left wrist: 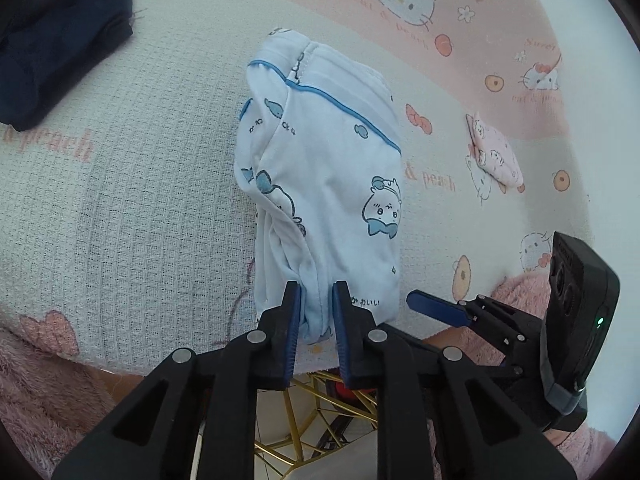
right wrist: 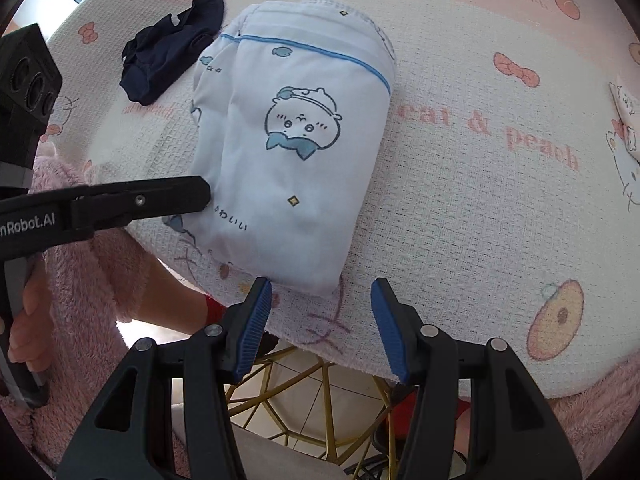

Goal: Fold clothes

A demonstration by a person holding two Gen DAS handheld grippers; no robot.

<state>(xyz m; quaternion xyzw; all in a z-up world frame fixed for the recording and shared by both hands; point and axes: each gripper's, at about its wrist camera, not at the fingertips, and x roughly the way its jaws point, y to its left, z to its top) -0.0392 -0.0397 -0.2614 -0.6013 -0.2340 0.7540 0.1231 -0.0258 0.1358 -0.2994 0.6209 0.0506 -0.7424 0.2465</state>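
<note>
White garment (left wrist: 320,184) with blue piping and little cartoon prints sits folded into a compact bundle on the pink cartoon-cat blanket (left wrist: 120,184), close to the blanket's near edge. Left gripper (left wrist: 316,312) is right on it: the 2 blue-padded fingers (left wrist: 294,312) are drawn close together with a bunched fold of the garment's near end pinched between them. From the right wrist view that same gripper comes in from the left side, held roughly level, its black finger lying against the bundle's left edge, and a hand (right wrist: 24,320) in a fluffy pink sleeve (right wrist: 80,264) wraps around its handle low at the left.

Right gripper (right wrist: 322,312) hangs just off the near corner of the bundle, jaws spread wide with nothing between them, its blue pads framing the blanket's edge. In the left wrist view it pokes in from the right, one blue pad aimed toward the garment, just beside it.

Over at the far left, a dark navy garment (right wrist: 168,52) lies crumpled, just beside the white bundle's far corner. A small pink folded piece (left wrist: 496,152) rests well apart to the right. Gold wire legs (right wrist: 320,392) show below the blanket edge.
</note>
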